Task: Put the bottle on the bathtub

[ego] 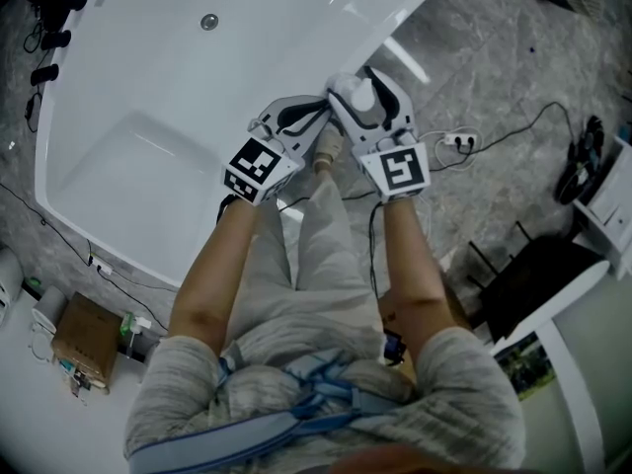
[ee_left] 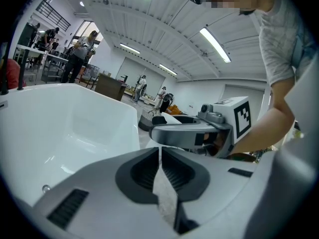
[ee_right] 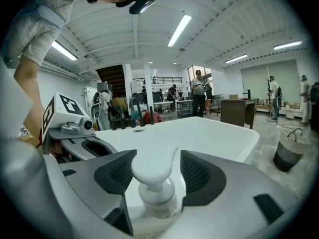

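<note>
The white plastic pump bottle stands upright between the fingers of the right gripper. Its long axis is vertical and its spout points away, out over the basin of the glossy white bathtub. The fingers are spread wide. In the right gripper view a strip of tub shows on each side of the pump head, so the dark ribbed pads do not press on it. The head view places the bottle at the tub's long edge nearest the person, partway along it. Its base is hidden under the gripper, so that it already rests on the rim is a judgement, not something seen.

The left gripper is just beside the right one. Its fingers are closed together, leaving only a thin slit with nothing in it.

The right hand is the one concerned. The bottle sits deep in the gap, so the exit likely runs straight back along the fingers' own line. A sideways drift could clip the pump head and tip the bottle into the basin.
</note>
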### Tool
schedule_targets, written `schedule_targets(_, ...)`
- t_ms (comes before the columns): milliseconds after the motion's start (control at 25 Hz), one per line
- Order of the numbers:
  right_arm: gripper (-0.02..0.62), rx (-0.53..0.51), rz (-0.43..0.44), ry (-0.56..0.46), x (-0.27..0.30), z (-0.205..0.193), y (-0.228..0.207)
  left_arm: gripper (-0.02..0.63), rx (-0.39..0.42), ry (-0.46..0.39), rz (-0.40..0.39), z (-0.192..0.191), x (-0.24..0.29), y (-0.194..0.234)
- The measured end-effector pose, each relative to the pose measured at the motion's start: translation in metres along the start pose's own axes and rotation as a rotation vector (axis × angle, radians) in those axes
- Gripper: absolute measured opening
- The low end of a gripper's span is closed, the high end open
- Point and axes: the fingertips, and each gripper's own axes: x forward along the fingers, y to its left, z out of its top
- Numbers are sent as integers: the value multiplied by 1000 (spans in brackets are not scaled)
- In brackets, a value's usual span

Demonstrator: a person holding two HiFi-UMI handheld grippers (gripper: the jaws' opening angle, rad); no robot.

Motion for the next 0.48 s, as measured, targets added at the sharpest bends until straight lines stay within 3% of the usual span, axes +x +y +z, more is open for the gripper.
schedule_targets(480, 264, -4, 16, 22, -13, -3, 2, 5, -14, 36, -11, -6, 2, -1)
